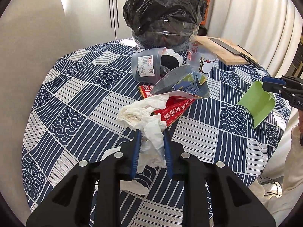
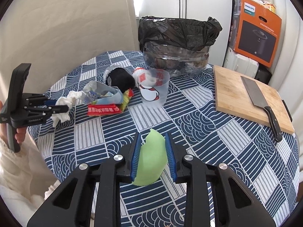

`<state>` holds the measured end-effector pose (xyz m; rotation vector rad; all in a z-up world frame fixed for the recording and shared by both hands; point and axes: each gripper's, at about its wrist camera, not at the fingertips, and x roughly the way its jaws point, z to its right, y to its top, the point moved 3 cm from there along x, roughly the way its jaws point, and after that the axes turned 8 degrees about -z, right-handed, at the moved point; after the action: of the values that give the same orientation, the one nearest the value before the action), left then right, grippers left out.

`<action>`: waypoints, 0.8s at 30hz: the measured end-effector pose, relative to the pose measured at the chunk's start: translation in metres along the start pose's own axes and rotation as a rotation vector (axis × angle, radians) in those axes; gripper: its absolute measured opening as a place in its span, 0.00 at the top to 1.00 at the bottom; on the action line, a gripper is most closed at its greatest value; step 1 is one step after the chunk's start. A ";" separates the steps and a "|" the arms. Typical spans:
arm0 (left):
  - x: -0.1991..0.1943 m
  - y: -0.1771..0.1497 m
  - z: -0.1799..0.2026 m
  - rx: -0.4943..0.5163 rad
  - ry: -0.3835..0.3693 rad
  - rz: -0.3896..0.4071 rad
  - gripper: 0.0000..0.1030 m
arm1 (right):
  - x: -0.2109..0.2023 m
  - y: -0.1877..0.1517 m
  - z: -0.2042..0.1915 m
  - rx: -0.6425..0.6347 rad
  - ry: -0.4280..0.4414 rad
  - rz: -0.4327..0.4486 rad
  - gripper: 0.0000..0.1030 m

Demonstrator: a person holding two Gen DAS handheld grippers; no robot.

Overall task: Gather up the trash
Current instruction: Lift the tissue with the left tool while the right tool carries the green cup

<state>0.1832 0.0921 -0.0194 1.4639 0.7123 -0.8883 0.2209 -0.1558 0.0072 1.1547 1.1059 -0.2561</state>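
My left gripper (image 1: pixel 151 132) is shut on a crumpled white tissue (image 1: pixel 145 117), held over the table; it also shows in the right wrist view (image 2: pixel 63 106). My right gripper (image 2: pixel 153 135) is shut on a curved green paper scrap (image 2: pixel 151 160), seen from the left wrist view too (image 1: pixel 258 102). A trash bin lined with a black bag (image 1: pixel 162 20) (image 2: pixel 178 41) stands at the table's far side. Before it lie a red wrapper (image 1: pixel 170 111), a blue-grey pouch (image 1: pixel 181 85), a tipped grey cup (image 1: pixel 149 64) and a clear printed cup (image 2: pixel 154 87).
A wooden cutting board (image 2: pixel 246 98) with a cleaver (image 2: pixel 259 98) lies on the right of the round table with a blue patterned cloth (image 1: pixel 75 98). An orange Philips box (image 2: pixel 257 30) stands behind. A wall is on the left.
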 end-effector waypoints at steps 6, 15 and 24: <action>-0.007 0.001 -0.001 -0.001 0.016 0.016 0.76 | -0.001 0.000 0.006 0.017 0.017 -0.006 0.94; -0.007 0.004 -0.003 -0.007 0.022 0.017 0.76 | -0.007 -0.006 0.006 0.044 0.058 0.016 0.17; -0.015 0.006 -0.006 -0.006 0.054 0.036 0.76 | 0.019 -0.018 -0.001 0.035 0.043 -0.053 0.33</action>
<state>0.1813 0.0982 -0.0033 1.4953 0.7261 -0.8213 0.2173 -0.1565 -0.0187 1.1673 1.1748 -0.2938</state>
